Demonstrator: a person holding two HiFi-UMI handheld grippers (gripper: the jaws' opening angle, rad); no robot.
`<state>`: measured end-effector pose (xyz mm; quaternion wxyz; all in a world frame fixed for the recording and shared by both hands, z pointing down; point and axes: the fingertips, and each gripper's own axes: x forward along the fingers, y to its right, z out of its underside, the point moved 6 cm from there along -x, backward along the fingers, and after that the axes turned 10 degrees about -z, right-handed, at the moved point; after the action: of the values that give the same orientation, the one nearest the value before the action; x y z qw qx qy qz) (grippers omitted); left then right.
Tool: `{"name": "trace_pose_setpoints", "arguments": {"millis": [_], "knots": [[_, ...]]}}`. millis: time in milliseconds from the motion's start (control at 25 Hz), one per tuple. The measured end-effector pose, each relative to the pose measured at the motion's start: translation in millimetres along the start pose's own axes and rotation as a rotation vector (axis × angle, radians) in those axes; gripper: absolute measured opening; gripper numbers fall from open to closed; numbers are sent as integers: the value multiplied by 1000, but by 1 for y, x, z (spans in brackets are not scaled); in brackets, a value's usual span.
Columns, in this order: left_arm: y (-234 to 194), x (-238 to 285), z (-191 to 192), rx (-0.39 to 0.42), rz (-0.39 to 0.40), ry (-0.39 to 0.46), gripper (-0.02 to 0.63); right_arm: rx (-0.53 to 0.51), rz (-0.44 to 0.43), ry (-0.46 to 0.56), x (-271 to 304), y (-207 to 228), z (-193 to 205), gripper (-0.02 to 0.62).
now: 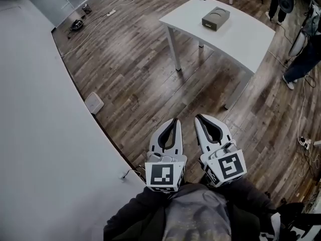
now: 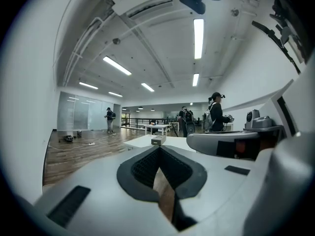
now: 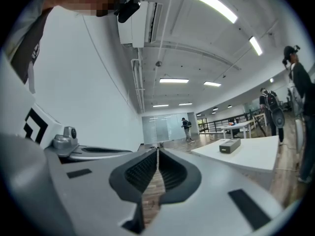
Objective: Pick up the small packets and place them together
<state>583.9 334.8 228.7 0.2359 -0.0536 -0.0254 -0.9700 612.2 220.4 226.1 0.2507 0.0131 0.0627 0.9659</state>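
You held the white left gripper (image 1: 174, 120) and the white right gripper (image 1: 199, 117) side by side, close to your body. They were up over the dark wooden floor (image 1: 135, 59) and both pointed out ahead. I think you held them that way because there was nothing near enough to grab yet.

The left gripper's dark ribbed fingers (image 2: 140, 168) were squeezed all the way together, with nothing between them, just floor showing past them. The right gripper's fingers (image 3: 140, 171) were pressed together the same way and they too held nothing. Neither one touched anything.

A plain white wall (image 1: 35, 134) ran along your left side. Farther off stood a white bench with thin legs (image 1: 241, 39), well apart from both grippers. On it sat a flat grey box (image 1: 215, 18). I could not see the small packets in any view. They may have been on that bench, but they were too tiny to tell.
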Motion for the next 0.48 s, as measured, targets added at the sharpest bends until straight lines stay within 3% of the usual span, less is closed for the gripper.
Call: {"name": "trace_pose_setpoints", "arguments": {"millis": [480], "knots": [[-116,45,-3,-29,-45,7,2,-29,-45,-6,129,-19,-5,6]]}}
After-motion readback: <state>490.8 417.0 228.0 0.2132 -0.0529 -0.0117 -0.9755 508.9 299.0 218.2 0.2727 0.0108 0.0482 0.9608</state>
